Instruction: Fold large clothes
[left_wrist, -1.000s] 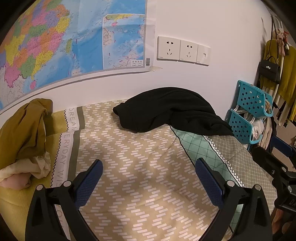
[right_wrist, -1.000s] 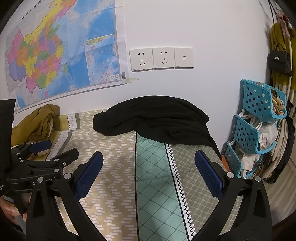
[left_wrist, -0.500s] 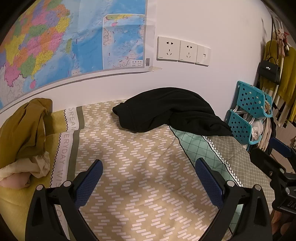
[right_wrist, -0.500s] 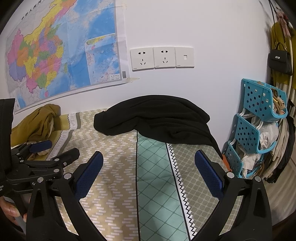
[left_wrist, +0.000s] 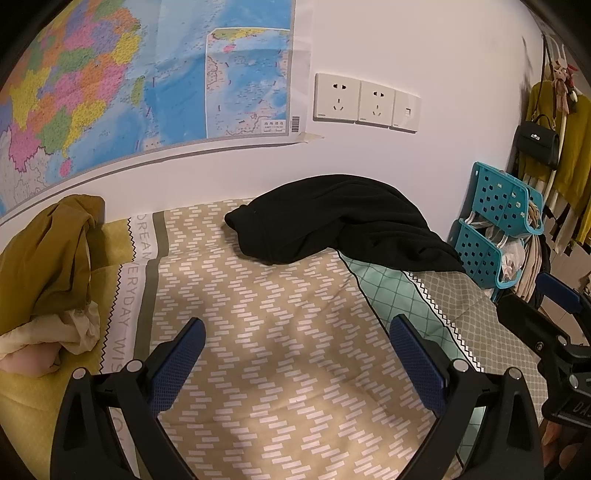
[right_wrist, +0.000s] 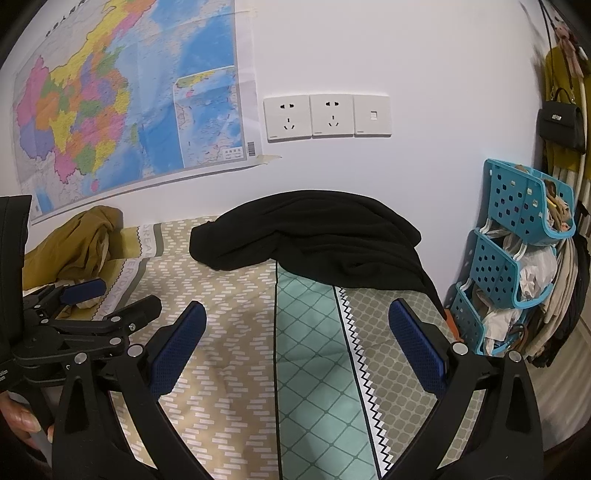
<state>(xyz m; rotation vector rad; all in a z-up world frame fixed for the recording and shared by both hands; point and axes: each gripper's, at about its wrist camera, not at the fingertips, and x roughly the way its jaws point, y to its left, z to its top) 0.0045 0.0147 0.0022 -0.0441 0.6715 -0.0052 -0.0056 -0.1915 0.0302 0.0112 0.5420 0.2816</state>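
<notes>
Black fabric, a large garment (left_wrist: 343, 218), lies crumpled in a heap at the centre of both views, at the far end of the bed against the white wall, its right end draping off the bed edge toward the baskets. Left gripper (left_wrist: 295, 354), lower centre of the left view: fingers with blue pads (left_wrist: 177, 365) spread wide, nothing between them, held above the tan bedspread (left_wrist: 280, 295) with white dashes. Right gripper (right_wrist: 297, 339), lower centre of the right view: likewise spread and empty, held above the mint diamond stripe (right_wrist: 314, 354) and its zigzag border. Each gripper is well apart from the garment.

Writing: a pale band (left_wrist: 136, 273) on the bedspread, left of centre in the left view, carries grey capitals reading in part "DREAM", "EVERYDAY" and "WIS", the rest cut off. A coloured map (left_wrist: 110, 81) fills the upper left; its small legend box and barcode are too small to read. A label at the lower right edge of the left view shows "DAS".

Other items: mustard clothing (left_wrist: 48, 258) heaped at the left; three white wall plates (right_wrist: 327, 116), two of them sockets; blue stacked baskets (right_wrist: 517, 266) at the right; a black handbag (left_wrist: 537, 144) hanging at the upper right.
</notes>
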